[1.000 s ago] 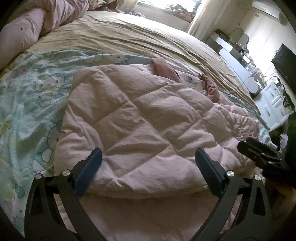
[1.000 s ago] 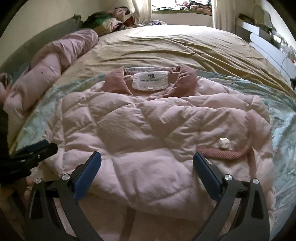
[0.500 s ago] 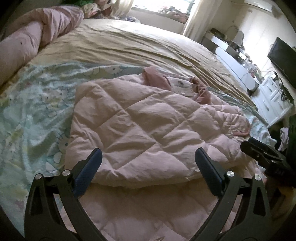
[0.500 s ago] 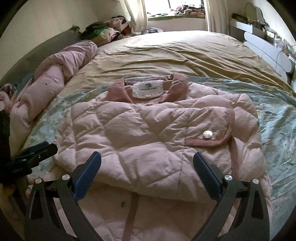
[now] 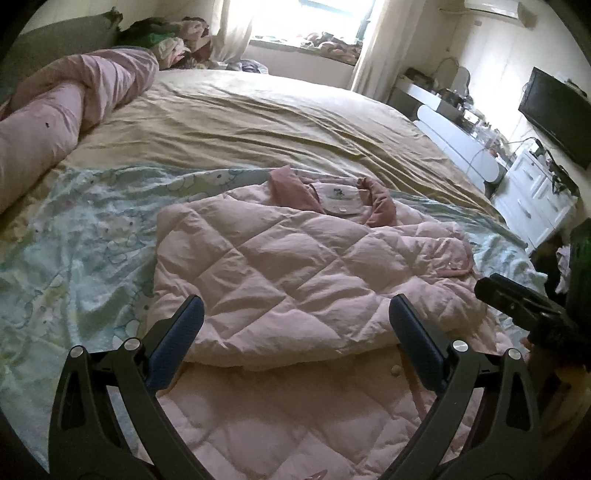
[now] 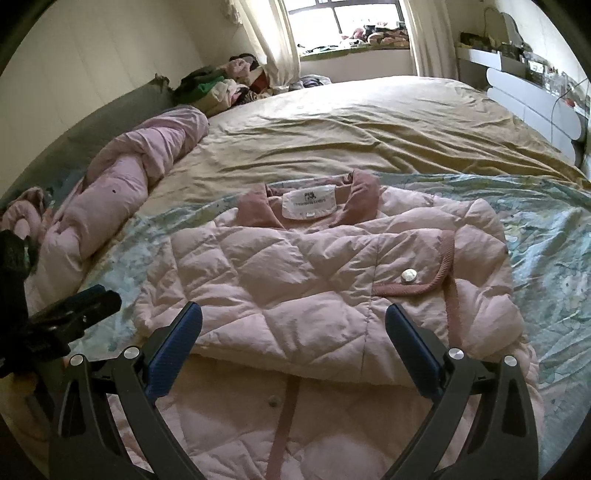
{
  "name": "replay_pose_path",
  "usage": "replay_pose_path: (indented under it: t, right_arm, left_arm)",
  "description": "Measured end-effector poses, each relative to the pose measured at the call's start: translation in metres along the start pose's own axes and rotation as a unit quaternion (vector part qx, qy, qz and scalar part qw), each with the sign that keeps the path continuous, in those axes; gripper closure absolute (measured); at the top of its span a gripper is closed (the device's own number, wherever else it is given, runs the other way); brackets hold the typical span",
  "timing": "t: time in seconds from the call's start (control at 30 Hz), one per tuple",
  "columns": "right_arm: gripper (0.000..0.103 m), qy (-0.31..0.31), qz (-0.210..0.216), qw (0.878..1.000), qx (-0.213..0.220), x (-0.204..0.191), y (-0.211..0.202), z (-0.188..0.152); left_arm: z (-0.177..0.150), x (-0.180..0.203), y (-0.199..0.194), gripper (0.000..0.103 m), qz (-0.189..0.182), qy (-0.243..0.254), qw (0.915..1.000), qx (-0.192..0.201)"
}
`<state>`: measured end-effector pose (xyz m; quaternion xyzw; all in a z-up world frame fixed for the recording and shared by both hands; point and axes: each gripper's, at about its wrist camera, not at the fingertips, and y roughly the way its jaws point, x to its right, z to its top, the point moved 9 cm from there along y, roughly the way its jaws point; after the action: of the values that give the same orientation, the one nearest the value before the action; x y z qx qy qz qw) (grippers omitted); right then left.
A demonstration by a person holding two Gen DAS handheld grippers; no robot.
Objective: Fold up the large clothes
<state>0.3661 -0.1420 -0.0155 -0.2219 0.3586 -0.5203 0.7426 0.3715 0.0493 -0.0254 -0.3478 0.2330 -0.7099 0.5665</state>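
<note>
Pink quilted jacket [image 6: 325, 280] lying near the bed [image 6: 369, 122] foot edge, collar pointing away, sleeves folded in. Left claw [image 5: 291, 336] and right claw [image 6: 293, 338] wide, empty, equally near the hem.

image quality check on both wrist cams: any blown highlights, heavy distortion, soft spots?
Left wrist: window clipped to white, TV wall curved by the fisheye, corners vignetted black. Right wrist: window bright but its frame readable, pink quilted jacket evenly lit, collar label text too soft to read.
</note>
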Motion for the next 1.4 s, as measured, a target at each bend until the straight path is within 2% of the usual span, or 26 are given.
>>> replay_pose_path:
  t: [0.43, 0.6, 0.77, 1.4]
  right_arm:
    - [0.004, 0.007, 0.023, 0.999, 0.025, -0.001, -0.036, -0.001]
    - [0.004, 0.004, 0.031, 0.998, 0.047, -0.002, -0.058, 0.003]
    - [0.004, -0.002, 0.033, 0.998, 0.060, -0.002, -0.079, 0.005]
    - [0.004, -0.001, 0.057, 0.994, 0.094, 0.004, -0.148, -0.012]
  left_arm:
    - [-0.007, -0.004, -0.039, 0.009, -0.014, -0.043, 0.9988, 0.019]
    - [-0.012, -0.007, -0.053, 0.009, -0.001, -0.055, 0.9982, 0.025]
    - [-0.017, -0.002, -0.069, 0.009, -0.009, -0.069, 0.9972, 0.028]
    - [-0.040, 0.033, -0.131, 0.009, 0.017, -0.047, 0.9967, 0.064]
